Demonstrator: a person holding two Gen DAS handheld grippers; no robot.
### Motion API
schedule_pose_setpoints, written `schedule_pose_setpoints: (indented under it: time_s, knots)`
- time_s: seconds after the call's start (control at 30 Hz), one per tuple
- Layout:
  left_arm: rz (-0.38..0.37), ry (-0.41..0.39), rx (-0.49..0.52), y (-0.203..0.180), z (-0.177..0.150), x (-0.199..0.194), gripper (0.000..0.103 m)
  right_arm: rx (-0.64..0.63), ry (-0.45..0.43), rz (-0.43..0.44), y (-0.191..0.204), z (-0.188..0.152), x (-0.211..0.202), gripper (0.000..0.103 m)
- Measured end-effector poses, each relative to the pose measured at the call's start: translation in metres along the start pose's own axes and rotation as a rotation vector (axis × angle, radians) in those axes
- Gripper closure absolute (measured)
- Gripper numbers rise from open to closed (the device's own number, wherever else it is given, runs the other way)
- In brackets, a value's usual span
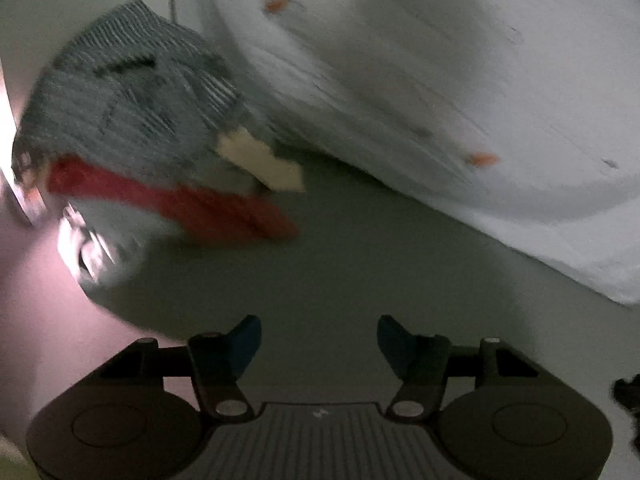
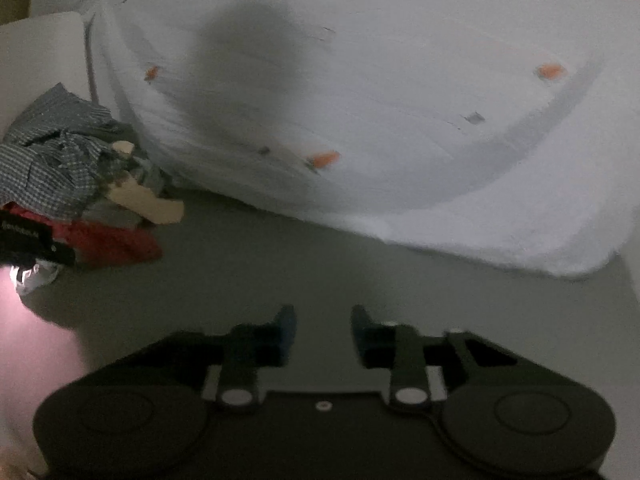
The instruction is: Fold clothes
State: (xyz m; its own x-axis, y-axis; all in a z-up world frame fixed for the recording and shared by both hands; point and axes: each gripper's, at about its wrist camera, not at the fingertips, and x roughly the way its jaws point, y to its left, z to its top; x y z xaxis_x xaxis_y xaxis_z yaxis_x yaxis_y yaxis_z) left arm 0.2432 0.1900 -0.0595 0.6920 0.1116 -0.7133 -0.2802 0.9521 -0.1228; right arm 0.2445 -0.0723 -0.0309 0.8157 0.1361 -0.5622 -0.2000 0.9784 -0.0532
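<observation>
Bare table [image 2: 280,264] ahead lies passable — white cloth [image 2: 400,140] beyond, clothes pile [image 2: 60,160] left.

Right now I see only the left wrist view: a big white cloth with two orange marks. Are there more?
Observer: Yes. The right wrist view shows a third orange mark farther along the large white cloth.
Operator: Is the other claw holding anything?
Observer: No. The right claw is open, with nothing between its fingers.
Operator: Am I missing anything in the heap of crumpled clothes?
Observer: A black band with white lettering sits at its edge, beside the red garment.
</observation>
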Motion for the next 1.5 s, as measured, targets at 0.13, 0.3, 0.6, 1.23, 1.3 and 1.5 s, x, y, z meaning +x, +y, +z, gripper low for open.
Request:
schedule_pose_setpoints:
  time_s: [0.13, 0.3, 0.6, 1.23, 1.3, 1.5]
  knots:
    - [0.171, -0.106, 0.158, 0.017, 0.04, 0.038, 0.037, -0.092, -0.02, 0.037, 0.049, 0.036, 0.043, 0.09]
    - [0.192, -0.153, 0.171, 0.036, 0.097, 0.109, 0.019, -0.203, -0.003, 0.073, 0.088, 0.069, 0.096, 0.086]
    - [0.216, -0.208, -0.042, 0.074, 0.175, 0.188, 0.022, -0.16, 0.146, 0.097, 0.093, 0.076, 0.166, 0.077]
    - [-0.233, -0.485, 0.094, -0.034, 0.197, 0.016, 0.103, 0.06, -0.099, 0.011, -0.004, 0.054, 0.087, 0.079]
    - [-0.385, -0.557, 0.185, -0.075, 0.191, -0.036, 0.103, 0.101, -0.132, -0.028, -0.021, 0.048, 0.071, 0.079]
    - [-1.038, -0.68, 0.301, -0.133, 0.182, -0.191, 0.102, 0.228, -0.192, -0.26, -0.088, 0.028, 0.017, 0.079]
